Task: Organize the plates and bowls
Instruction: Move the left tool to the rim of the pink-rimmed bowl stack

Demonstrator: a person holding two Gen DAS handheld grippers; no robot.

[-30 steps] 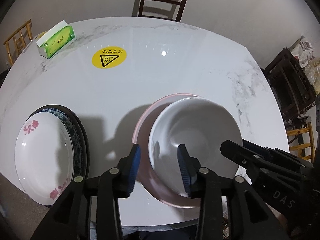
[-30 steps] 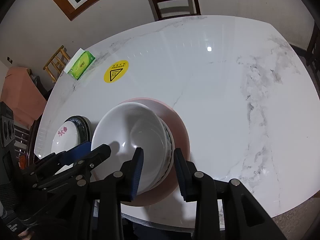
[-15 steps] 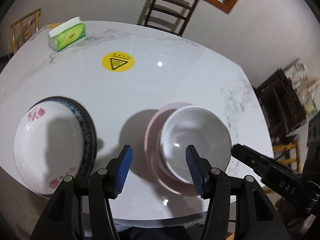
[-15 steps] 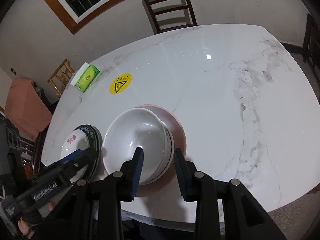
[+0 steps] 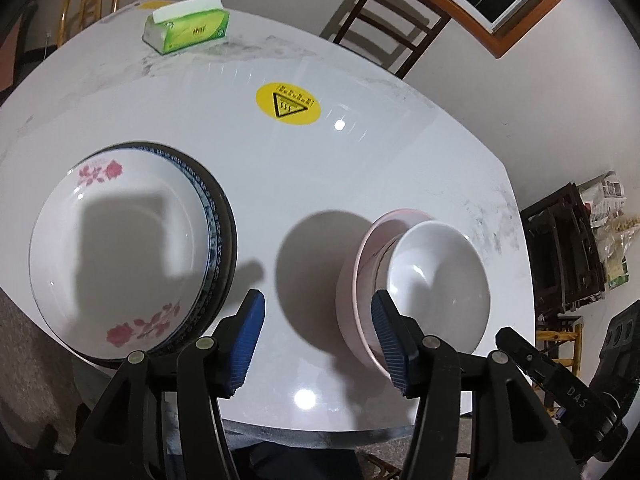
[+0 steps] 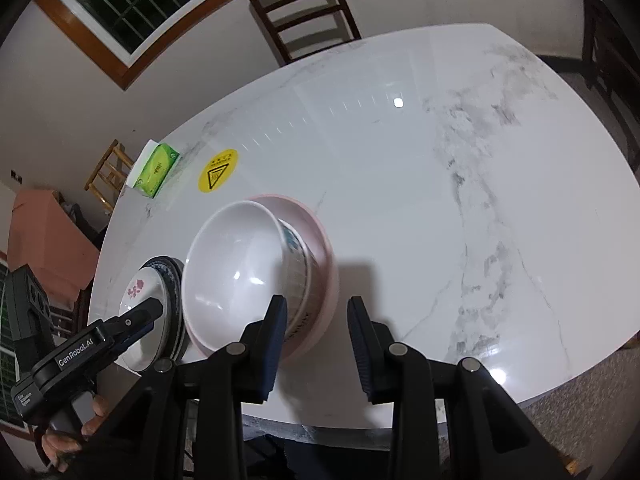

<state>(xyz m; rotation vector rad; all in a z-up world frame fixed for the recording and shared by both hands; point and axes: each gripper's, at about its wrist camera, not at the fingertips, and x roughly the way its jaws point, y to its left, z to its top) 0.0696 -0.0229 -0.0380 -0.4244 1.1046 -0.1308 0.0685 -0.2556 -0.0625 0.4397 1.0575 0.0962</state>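
Note:
A white bowl (image 5: 440, 276) sits nested in a pink bowl (image 5: 356, 280) on the white marble table (image 5: 280, 184); both also show in the right wrist view, the white bowl (image 6: 236, 264) inside the pink bowl (image 6: 324, 276). A white plate with red flowers (image 5: 116, 248) lies on a stack of blue-rimmed and dark plates (image 5: 218, 216) at the left, which also shows in the right wrist view (image 6: 144, 300). My left gripper (image 5: 316, 340) is open and empty, above the table between the two stacks. My right gripper (image 6: 316, 332) is open and empty, just right of the bowls.
A green tissue box (image 5: 188, 32) stands at the far left of the table. A yellow warning sticker (image 5: 288, 104) lies near the middle. A dark wooden chair (image 6: 304, 12) stands beyond the far edge. Dark furniture (image 5: 568, 248) is to the right of the table.
Both grippers have let go of the white bowl, opened and pulled back and up from the bowls. The left gripper has swung left toward the plate stack.

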